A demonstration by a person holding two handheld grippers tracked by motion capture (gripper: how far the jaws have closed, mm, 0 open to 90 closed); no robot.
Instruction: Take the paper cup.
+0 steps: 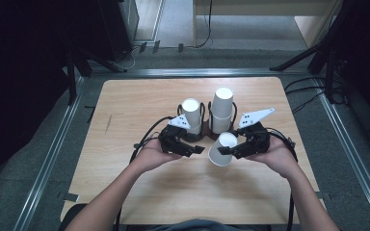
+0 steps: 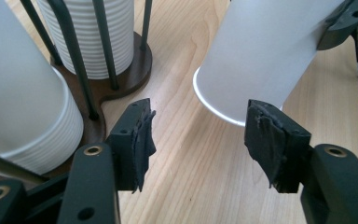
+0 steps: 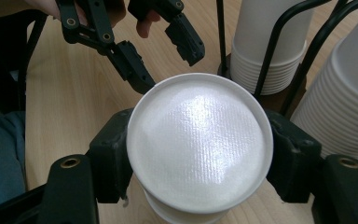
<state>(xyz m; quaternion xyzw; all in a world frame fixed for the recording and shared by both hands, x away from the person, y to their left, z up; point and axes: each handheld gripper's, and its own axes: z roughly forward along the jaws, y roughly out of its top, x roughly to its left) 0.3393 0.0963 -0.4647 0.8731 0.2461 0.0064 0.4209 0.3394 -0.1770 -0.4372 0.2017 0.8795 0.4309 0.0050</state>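
Observation:
A single white paper cup (image 1: 220,154) hangs upside down and tilted, with my right gripper (image 1: 227,149) shut on its sides. In the right gripper view the cup's flat base (image 3: 198,140) faces the camera, with black pads (image 3: 114,158) pressed against both sides. My left gripper (image 1: 198,150) is just left of that cup, open and empty. In the left gripper view the gripper (image 2: 198,140) has bare wood between its jaws, and the cup's rim (image 2: 214,107) sits low over the table ahead. Two stacks of white cups (image 1: 191,115) (image 1: 221,108) stand behind in a wire holder.
The holder has a brown wooden base (image 2: 130,77) and thin black uprights (image 3: 272,51), close behind both grippers. The light wooden table (image 1: 139,106) has free room to the left and in front. Metal rails (image 1: 53,154) run along its sides, and cables trail from both grippers.

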